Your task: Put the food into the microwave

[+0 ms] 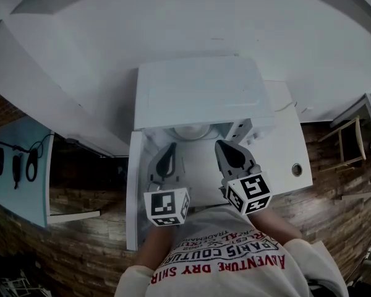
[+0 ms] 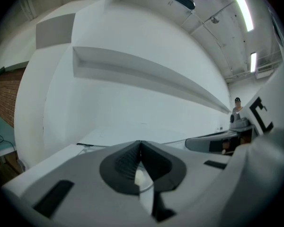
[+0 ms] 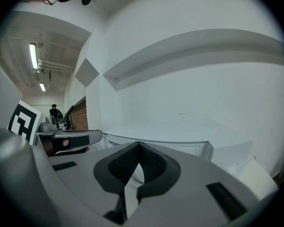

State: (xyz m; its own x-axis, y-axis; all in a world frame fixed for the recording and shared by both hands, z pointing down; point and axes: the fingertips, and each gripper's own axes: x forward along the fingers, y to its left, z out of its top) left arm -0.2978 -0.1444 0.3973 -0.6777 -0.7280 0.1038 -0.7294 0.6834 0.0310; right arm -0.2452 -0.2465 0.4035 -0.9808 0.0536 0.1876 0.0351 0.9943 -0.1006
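A white microwave (image 1: 198,91) stands on a white counter (image 1: 287,135), its door (image 1: 134,190) swung open to the left. Inside the cavity lies a pale round plate (image 1: 191,131); what is on it is too dim to tell. My left gripper (image 1: 169,146) and right gripper (image 1: 221,144) sit side by side at the cavity's mouth, pointing in at the plate. Both are shut with nothing between the pads. In the left gripper view the jaws (image 2: 140,143) meet in a line over the microwave's top. The right gripper (image 3: 139,145) looks the same.
A round fitting (image 1: 297,169) sits near the counter's right front. A wooden chair (image 1: 346,138) stands at the right, and a teal panel (image 1: 21,184) with black cables is at the left. A white wall ledge (image 2: 146,74) runs above the microwave. A person (image 3: 53,111) stands far off.
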